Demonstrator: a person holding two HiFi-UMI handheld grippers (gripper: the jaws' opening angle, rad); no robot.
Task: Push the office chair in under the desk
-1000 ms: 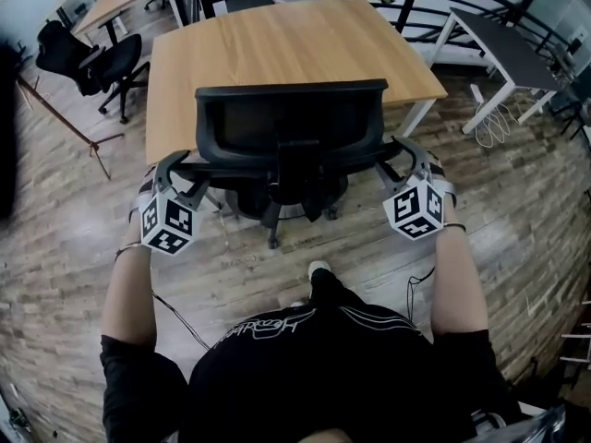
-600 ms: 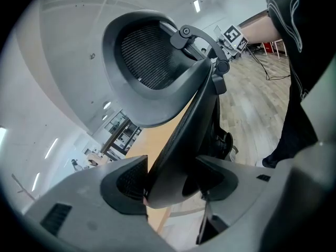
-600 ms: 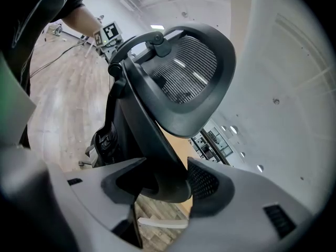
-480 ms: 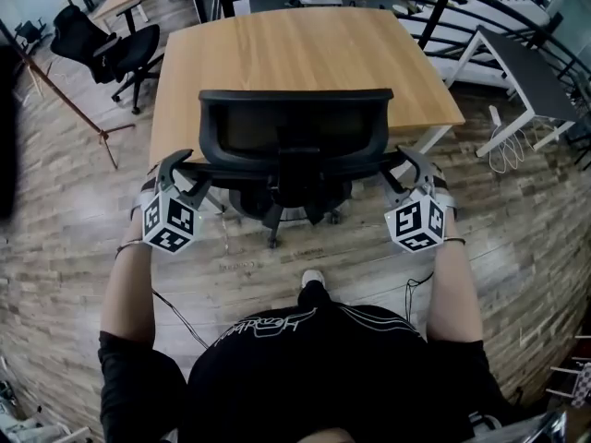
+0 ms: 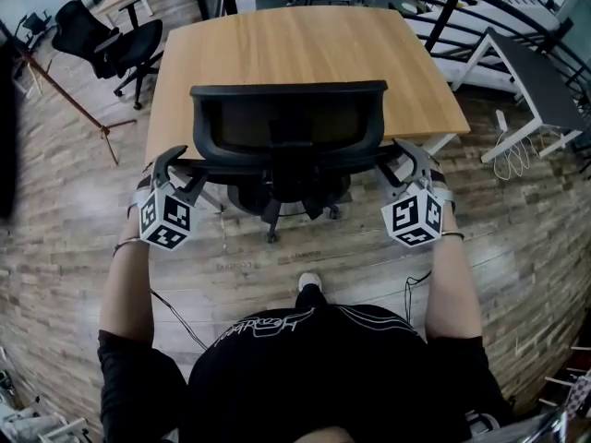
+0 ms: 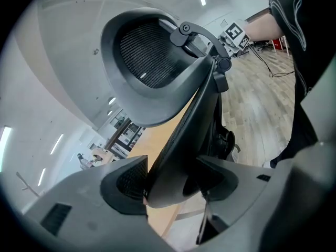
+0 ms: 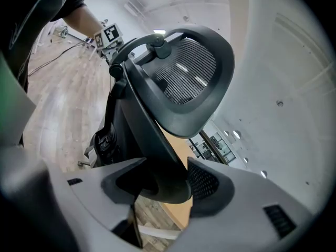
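Office chair (image 5: 288,132) | at wooden desk's (image 5: 305,49) near edge | backrest sides clamped, apparently firmly, by left gripper (image 5: 185,169) and right gripper (image 5: 399,166) | judged heavy, free-rolling; rigid frame best held, mesh soft

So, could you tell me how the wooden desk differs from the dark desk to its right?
The wooden desk has a light wood top; the dark desk has a dark grey one. The office chair stands at the wooden desk's near edge, straight ahead of the person; the dark desk stands off to the side, set at an angle. Both have white legs, and both tops look bare.
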